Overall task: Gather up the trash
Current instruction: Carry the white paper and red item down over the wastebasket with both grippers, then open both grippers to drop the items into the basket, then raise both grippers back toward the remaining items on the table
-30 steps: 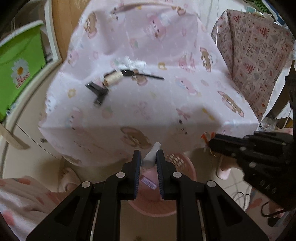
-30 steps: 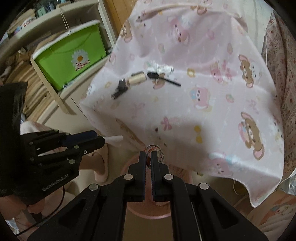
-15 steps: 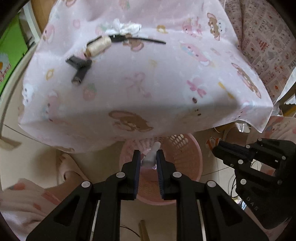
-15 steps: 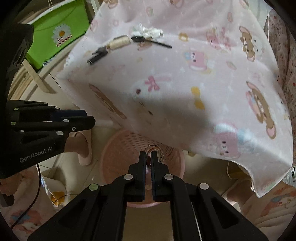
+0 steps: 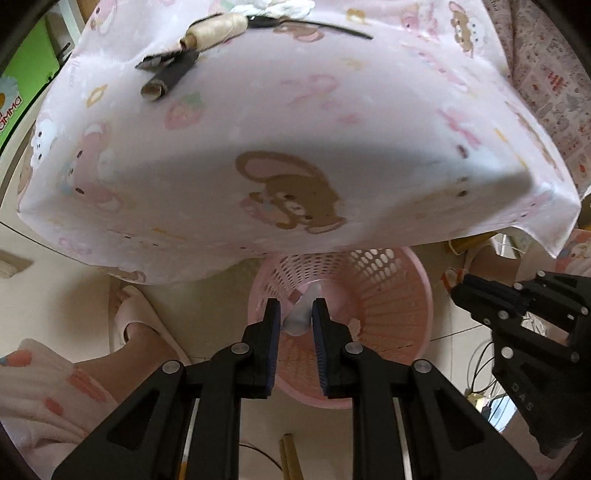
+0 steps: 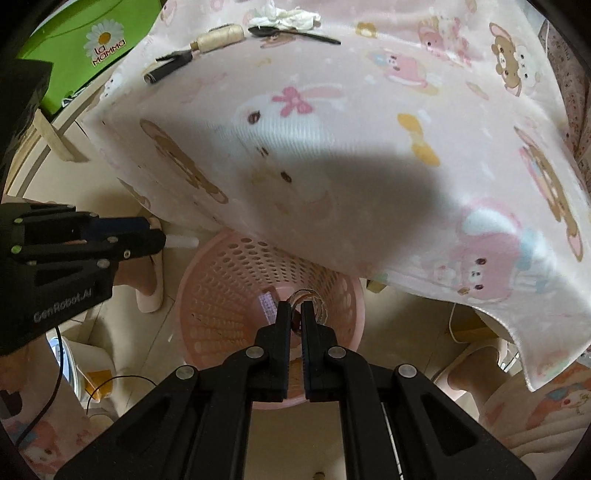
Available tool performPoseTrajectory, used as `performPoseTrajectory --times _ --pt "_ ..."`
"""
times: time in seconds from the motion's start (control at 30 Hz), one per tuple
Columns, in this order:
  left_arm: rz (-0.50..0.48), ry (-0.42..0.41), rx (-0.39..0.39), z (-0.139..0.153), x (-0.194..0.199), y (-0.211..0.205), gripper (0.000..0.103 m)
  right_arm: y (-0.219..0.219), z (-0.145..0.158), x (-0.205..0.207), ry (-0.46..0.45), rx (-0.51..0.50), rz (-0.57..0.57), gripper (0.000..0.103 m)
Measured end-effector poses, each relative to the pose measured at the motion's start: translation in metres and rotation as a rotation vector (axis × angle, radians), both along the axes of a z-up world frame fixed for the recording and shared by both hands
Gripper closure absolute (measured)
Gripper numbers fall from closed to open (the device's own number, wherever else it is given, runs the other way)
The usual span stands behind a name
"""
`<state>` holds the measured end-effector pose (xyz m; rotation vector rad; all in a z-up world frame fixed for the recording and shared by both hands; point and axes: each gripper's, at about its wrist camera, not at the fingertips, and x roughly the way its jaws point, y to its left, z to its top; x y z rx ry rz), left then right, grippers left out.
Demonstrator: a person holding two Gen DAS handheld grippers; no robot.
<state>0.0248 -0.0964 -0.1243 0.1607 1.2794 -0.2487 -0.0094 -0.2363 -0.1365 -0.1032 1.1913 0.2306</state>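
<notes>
The left gripper pinches a small white crumpled piece of trash between its blue pads and points steeply down into the pink perforated basket on the floor. The right gripper has its jaws pressed nearly together on a thin looped scrap, whose kind cannot be told, and hangs over the same basket. The basket stands partly under the overhanging edge of the pink cartoon-print cloth that covers the bench. On the far part of the bench lie a cream thread spool, a dark tube, a black spoon and crumpled white tissue. A slippered foot stands left of the basket.
</notes>
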Motion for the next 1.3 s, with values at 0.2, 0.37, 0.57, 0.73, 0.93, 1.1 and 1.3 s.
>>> performPoseTrajectory --times 0.2,0.37,0.57,0.73,0.93,1.1,1.3 --pt "0.007 0.041 -0.017 -0.011 0.005 0.002 0.085 0.003 -0.006 0.005 0.026 -0.024 -0.002 0.095" --pt "0.033 0.049 -0.027 -0.010 0.009 0.006 0.080 0.000 -0.010 0.007 0.036 -0.035 -0.019 0.073" --pt "0.043 0.028 -0.022 -0.006 0.006 0.010 0.063 -0.004 -0.005 0.005 0.000 -0.037 -0.042 0.051" --pt "0.047 -0.008 -0.024 0.001 0.003 0.013 0.056 -0.006 -0.005 0.007 0.016 -0.039 -0.058 0.051" --pt "0.048 -0.104 -0.019 0.020 -0.002 0.017 0.054 -0.008 0.004 0.008 -0.004 -0.044 -0.071 0.047" --pt "0.044 -0.182 -0.014 0.037 -0.008 0.019 0.050 -0.007 0.021 -0.001 -0.056 -0.049 -0.074 0.042" --pt "0.041 -0.227 -0.024 0.054 -0.012 0.021 0.038 -0.007 0.044 -0.008 -0.140 -0.055 -0.069 0.039"
